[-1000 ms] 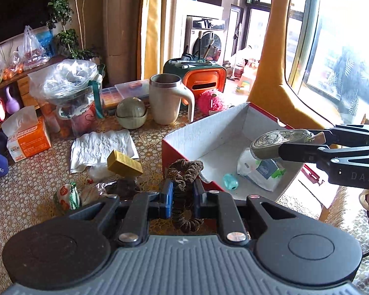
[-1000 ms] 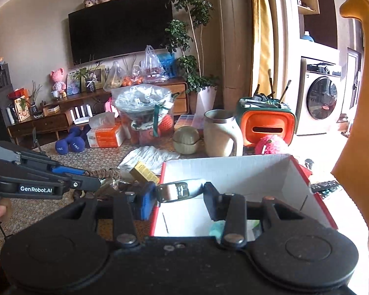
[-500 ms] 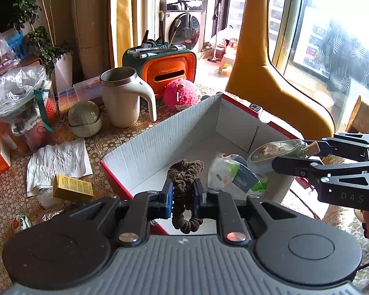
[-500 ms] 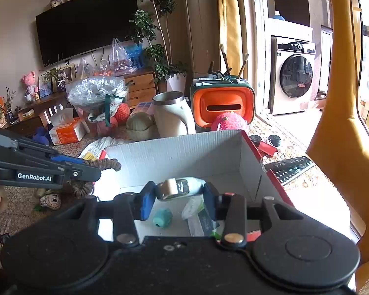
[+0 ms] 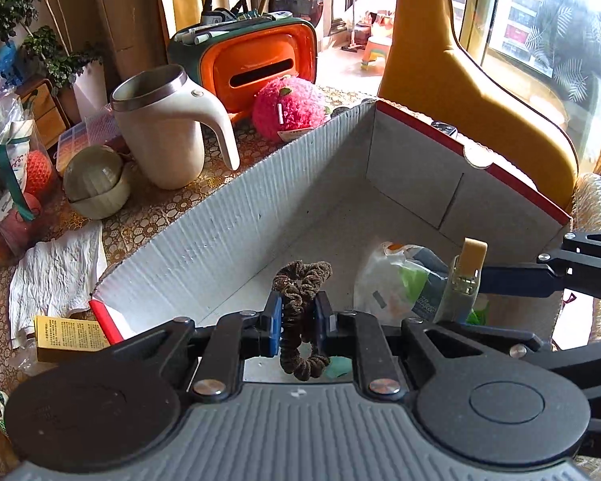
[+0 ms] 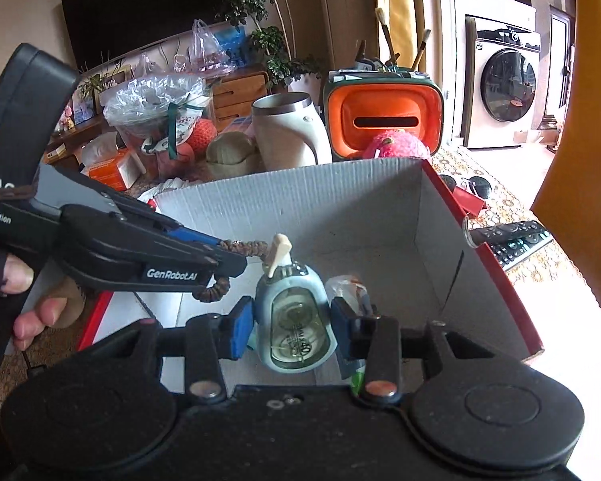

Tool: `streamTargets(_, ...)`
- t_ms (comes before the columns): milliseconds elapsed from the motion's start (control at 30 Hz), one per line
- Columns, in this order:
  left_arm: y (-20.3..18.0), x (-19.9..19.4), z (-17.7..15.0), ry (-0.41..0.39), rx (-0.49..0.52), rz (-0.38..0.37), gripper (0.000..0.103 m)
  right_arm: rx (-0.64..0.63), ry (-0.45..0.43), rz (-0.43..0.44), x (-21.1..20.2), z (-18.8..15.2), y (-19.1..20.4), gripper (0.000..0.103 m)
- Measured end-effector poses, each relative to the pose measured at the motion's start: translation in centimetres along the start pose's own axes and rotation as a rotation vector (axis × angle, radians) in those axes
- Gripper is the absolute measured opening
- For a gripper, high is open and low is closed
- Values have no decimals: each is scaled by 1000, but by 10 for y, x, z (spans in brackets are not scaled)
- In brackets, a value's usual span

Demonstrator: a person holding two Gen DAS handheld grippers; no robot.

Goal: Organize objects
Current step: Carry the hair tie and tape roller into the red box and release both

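While two grippers hover over one cardboard box (image 5: 236, 236), the left wrist view shows the left gripper (image 5: 296, 320) pinched tight on one brown scrunchie (image 5: 300, 292), ruffled and looped. Inside the box at 3 o'clock lies one plastic packet (image 5: 392, 284); one cream mug (image 5: 160, 128) stands on the tabletop (image 5: 156, 208) at 11 o'clock.

Seen from the right wrist, the right gripper (image 6: 292, 320) is narrowed around one pale blue correction tape dispenser (image 6: 292, 320), clear-windowed, tip up, above the box floor. The scrunchie hangs at 10 o'clock.

Bright window (image 5: 541, 32), washing machine (image 6: 505, 80), dark television (image 6: 148, 12) on the wall.
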State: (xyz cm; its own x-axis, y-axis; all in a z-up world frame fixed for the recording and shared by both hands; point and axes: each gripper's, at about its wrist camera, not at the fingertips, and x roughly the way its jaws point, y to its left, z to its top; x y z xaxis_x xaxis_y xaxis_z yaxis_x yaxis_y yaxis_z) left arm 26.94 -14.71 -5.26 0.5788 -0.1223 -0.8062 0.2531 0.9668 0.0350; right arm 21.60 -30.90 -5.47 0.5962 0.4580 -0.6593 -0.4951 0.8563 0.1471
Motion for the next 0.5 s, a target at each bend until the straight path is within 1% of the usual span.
streamTargets(167, -3, 23, 7, 50, 13, 12, 16, -5, 72, 10, 18, 0, -3, 40)
streamTargets(300, -3, 38, 11, 105, 17, 21, 16, 9, 123, 16, 30, 1, -3, 40)
streamTargets(500, -3, 57, 13, 197, 28, 34, 16, 34, 172, 7, 45, 0, -4, 40)
